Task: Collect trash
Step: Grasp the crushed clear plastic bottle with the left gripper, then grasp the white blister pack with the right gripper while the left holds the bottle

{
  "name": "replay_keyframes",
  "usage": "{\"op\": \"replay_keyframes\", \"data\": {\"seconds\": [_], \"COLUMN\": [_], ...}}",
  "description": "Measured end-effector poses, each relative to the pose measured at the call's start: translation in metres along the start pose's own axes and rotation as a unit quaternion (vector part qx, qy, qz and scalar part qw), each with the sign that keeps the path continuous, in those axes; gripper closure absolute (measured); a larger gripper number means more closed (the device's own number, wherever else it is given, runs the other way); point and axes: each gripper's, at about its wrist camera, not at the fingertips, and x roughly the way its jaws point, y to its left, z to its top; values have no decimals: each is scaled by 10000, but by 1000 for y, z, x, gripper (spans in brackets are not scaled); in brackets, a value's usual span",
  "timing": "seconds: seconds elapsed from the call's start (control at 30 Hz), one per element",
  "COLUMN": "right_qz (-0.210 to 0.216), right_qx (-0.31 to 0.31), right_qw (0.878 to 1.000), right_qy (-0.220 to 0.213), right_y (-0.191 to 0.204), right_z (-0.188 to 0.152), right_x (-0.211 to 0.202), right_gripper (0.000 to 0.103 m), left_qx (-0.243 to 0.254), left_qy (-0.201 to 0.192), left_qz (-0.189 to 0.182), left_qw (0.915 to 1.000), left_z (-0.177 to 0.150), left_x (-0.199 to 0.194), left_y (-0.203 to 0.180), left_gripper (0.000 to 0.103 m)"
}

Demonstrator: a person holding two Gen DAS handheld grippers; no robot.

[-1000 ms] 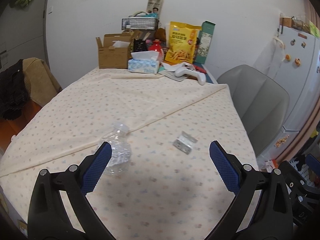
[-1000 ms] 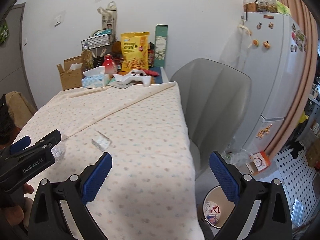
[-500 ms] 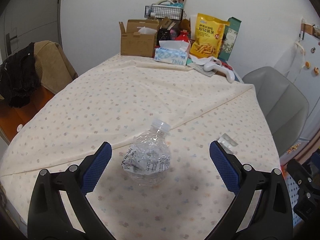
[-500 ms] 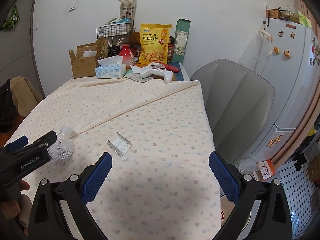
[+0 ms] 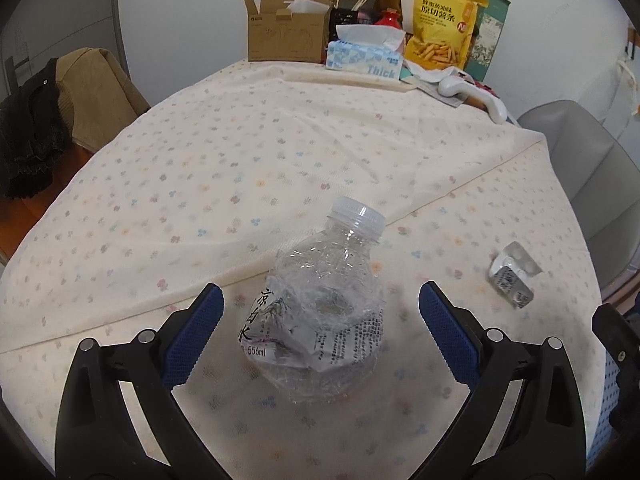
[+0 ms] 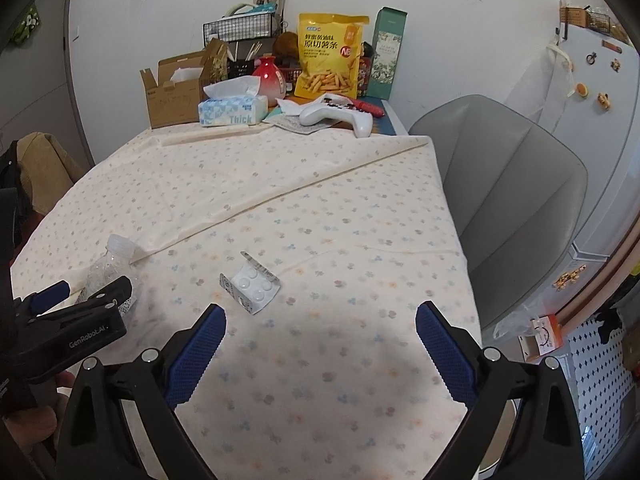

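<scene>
Clear, crushed plastic water bottle (image 5: 322,312) with a white cap and a torn paper label sits low and central in the left wrist view, standing on the cream tablecloth printed with small pastel flowers (image 5: 248,168). The left gripper (image 5: 320,316) is spread wide, its blue-padded fingers (image 5: 192,338) on either side of the bottle and not touching it. At the right edge of that view, a bent silver blister pack of white pills (image 5: 513,278) lies on the cloth, well apart from the bottle.

In the right wrist view the same blister pack (image 6: 250,285) lies just above centre-left, ahead of the right gripper (image 6: 318,350), which also stands wide open and grips nothing. The pack lies just beyond the tip of its left blue pad (image 6: 194,354), without contact. The bottle (image 6: 106,268) shows at the left edge of this view, partly hidden behind the black body of the left gripper (image 6: 72,320), and part of a hand (image 6: 30,420) shows in the lower left corner.

Along the top of both views, against the white wall, stand an open brown cardboard box (image 5: 286,26), a blue-and-white tissue box (image 5: 366,58), a yellow snack bag (image 5: 442,28) and a white game controller (image 5: 474,94). A grey padded chair (image 6: 504,196) stands at the right of the table.
</scene>
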Motion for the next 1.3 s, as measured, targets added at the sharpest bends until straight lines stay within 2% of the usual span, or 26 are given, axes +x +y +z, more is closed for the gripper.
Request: {"op": "replay_keyframes", "data": {"seconds": [0.17, 0.23, 0.3, 0.33, 0.5, 0.63, 0.93, 1.03, 1.1, 1.3], "right_qz": [88, 125, 158, 167, 226, 335, 495, 502, 585, 565], "right_qx": [-94, -134, -149, -158, -196, -287, -471, -602, -623, -678], "right_qw": [9998, 9997, 9995, 9994, 9989, 9980, 9955, 9946, 9933, 9939], "right_qy": [131, 189, 242, 263, 361, 452, 662, 678, 773, 666], "right_y": [9, 12, 15, 16, 22, 29, 42, 47, 49, 49], "right_z": [2, 4, 5, 6, 9, 11, 11, 12, 13, 14], "right_x": [17, 24, 32, 35, 50, 61, 85, 88, 91, 74], "right_gripper": [12, 12, 13, 13, 14, 16, 24, 35, 55, 57], "left_qx": [-47, -88, 34, 74, -102, -192, -222, -231, -221, -187], "left_qy": [181, 235, 235, 220, 49, -151, -100, -79, -73, -88], "left_qz": [24, 43, 168, 236, 168, 232, 240, 213, 210, 161], "left_qw": [9998, 9997, 9996, 9995, 9998, 9994, 9994, 9995, 9995, 9997], "left_z": [1, 1, 2, 3, 9, 14, 15, 16, 16, 14], "left_x": [17, 22, 28, 29, 28, 24, 30, 32, 32, 29], "left_y": [1, 2, -1, -2, 3, 5, 4, 5, 4, 2], "left_gripper": [6, 16, 20, 27, 33, 33, 33, 33, 33, 33]}}
